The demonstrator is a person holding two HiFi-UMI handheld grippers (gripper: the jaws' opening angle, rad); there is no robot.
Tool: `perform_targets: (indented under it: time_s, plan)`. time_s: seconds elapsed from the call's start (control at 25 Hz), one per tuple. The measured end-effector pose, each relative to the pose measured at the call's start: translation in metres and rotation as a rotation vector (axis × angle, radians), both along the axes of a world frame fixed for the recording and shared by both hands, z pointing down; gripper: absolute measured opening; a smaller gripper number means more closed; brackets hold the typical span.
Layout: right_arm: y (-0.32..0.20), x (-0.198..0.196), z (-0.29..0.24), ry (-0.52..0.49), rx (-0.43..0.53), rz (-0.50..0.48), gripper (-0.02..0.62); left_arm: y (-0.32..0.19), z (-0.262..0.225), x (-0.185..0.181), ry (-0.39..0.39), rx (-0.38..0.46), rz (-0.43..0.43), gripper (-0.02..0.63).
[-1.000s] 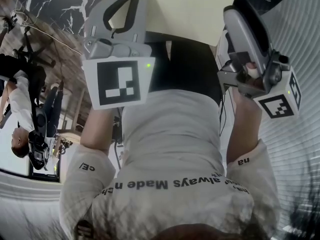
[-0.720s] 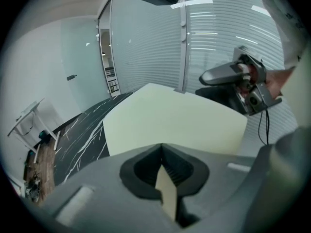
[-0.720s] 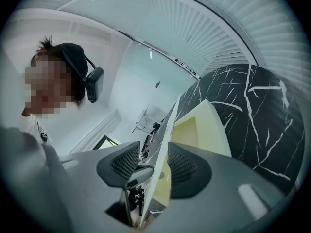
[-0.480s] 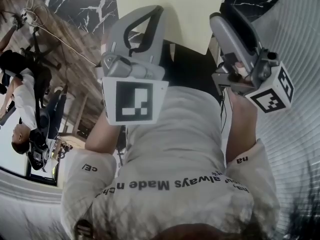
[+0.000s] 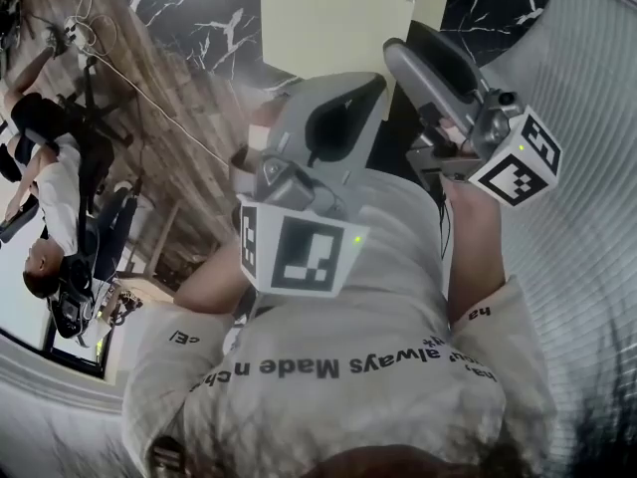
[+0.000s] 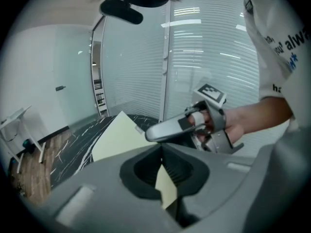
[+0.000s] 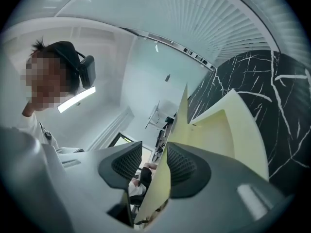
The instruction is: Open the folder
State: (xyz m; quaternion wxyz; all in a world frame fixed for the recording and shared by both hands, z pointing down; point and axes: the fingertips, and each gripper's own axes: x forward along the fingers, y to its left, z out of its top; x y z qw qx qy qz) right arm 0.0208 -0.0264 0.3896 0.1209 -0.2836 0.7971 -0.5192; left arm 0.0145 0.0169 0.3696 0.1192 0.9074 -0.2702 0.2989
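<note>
Our left gripper (image 6: 162, 148) is clamped on one leaf of the thin pale yellow paper folder (image 6: 120, 136). Our right gripper (image 7: 164, 152) has just been closing, and its jaws stand apart around the other leaf, not yet pinching it. The folder is part open, held over the black, white-veined marble tabletop (image 7: 286, 106).

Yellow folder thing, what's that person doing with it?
A person holds a gripper in each hand and is working on the pale yellow folder. The left gripper is shut on one sheet of it. The right gripper has a sheet's edge between its fingers, which have just been closing but do not pinch it yet. The folder looks partly spread apart.
</note>
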Motion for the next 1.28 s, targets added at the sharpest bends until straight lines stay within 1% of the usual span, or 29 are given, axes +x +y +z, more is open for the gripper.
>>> perform_targets:
  time_s: [0.2, 0.36, 0.52, 0.64, 0.72, 0.8, 1.0, 1.16, 1.28]
  plan:
    - [-0.004, -0.016, -0.015, -0.066, -0.004, -0.043, 0.150, 0.010, -0.029, 0.008, 0.014, 0.021, 0.031, 0.003]
    - [-0.010, -0.026, -0.030, -0.088, 0.008, -0.086, 0.153, 0.012, -0.042, 0.008, -0.011, 0.019, 0.031, 0.003]
    - [-0.008, -0.042, -0.040, -0.121, 0.025, -0.142, 0.158, 0.019, -0.034, 0.001, -0.095, -0.008, 0.054, 0.003]
    - [-0.009, -0.055, -0.048, -0.128, 0.051, -0.194, 0.161, 0.017, -0.030, -0.007, -0.172, 0.003, 0.051, 0.003]
    - [-0.010, -0.065, -0.053, -0.130, 0.066, -0.225, 0.164, 0.012, -0.029, -0.016, -0.220, 0.018, 0.032, 0.003]
    - [-0.011, -0.073, -0.057, -0.128, 0.078, -0.251, 0.164, 0.006, -0.027, -0.027, -0.247, 0.015, -0.001, 0.003]
    - [-0.011, -0.087, -0.063, -0.128, 0.089, -0.292, 0.163, -0.004, -0.028, -0.057, -0.278, 0.003, -0.093, 0.003]
    - [-0.012, -0.093, -0.071, -0.121, 0.107, -0.309, 0.163, -0.009, -0.034, -0.075, -0.297, 0.012, -0.139, 0.003]
    - [-0.012, -0.092, -0.079, -0.105, 0.122, -0.303, 0.163, -0.009, -0.038, -0.085, -0.315, 0.019, -0.166, 0.003]
